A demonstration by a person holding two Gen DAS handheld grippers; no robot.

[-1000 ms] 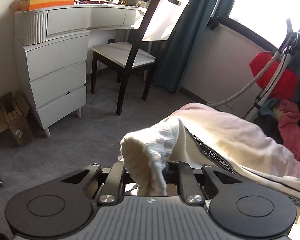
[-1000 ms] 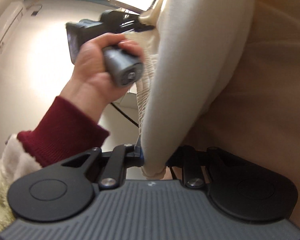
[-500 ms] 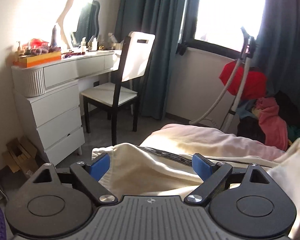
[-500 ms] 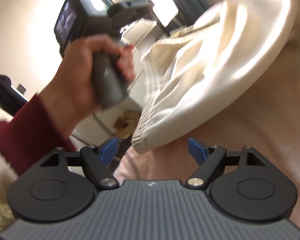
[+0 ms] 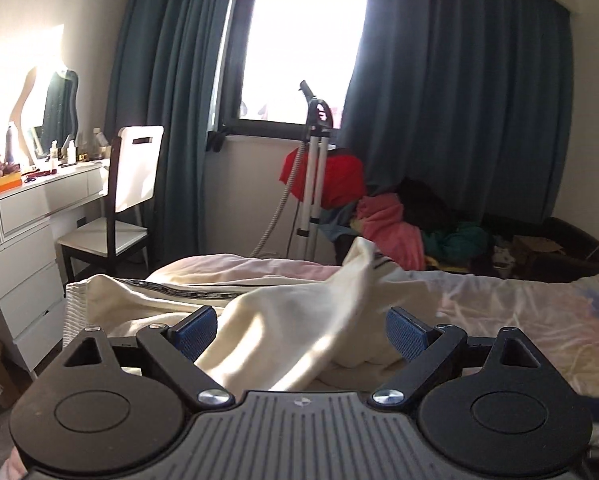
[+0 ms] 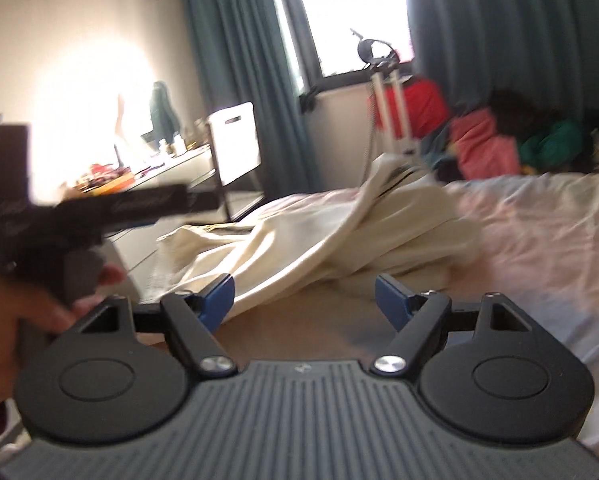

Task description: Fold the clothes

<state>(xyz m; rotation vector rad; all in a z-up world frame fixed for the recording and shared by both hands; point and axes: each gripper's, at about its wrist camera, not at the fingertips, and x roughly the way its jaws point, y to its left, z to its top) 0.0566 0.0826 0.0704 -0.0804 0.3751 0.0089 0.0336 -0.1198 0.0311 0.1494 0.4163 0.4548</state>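
Note:
A cream garment [image 5: 339,292] with a black printed band lies crumpled on the pink bed sheet [image 5: 519,308]; one fold still stands up in the air. My left gripper [image 5: 299,332] is open just short of it, and the cloth shows between the blue pads without touching them. In the right wrist view the same garment [image 6: 319,240] lies ahead of my right gripper [image 6: 305,300], also open and holding nothing. There the left gripper [image 6: 111,208] appears as a blurred black shape at the left, held in a person's hand [image 6: 15,316].
A white dressing table [image 5: 27,216] and a chair [image 5: 131,200] stand at the left of the bed. A garment steamer stand [image 5: 313,184] and a pile of coloured clothes [image 5: 391,224] sit under the window, between dark teal curtains [image 5: 459,100].
Both grippers were shut on the cream garment a second ago. They have opened, let it go, and pulled back and up; the garment has dropped onto the bed.

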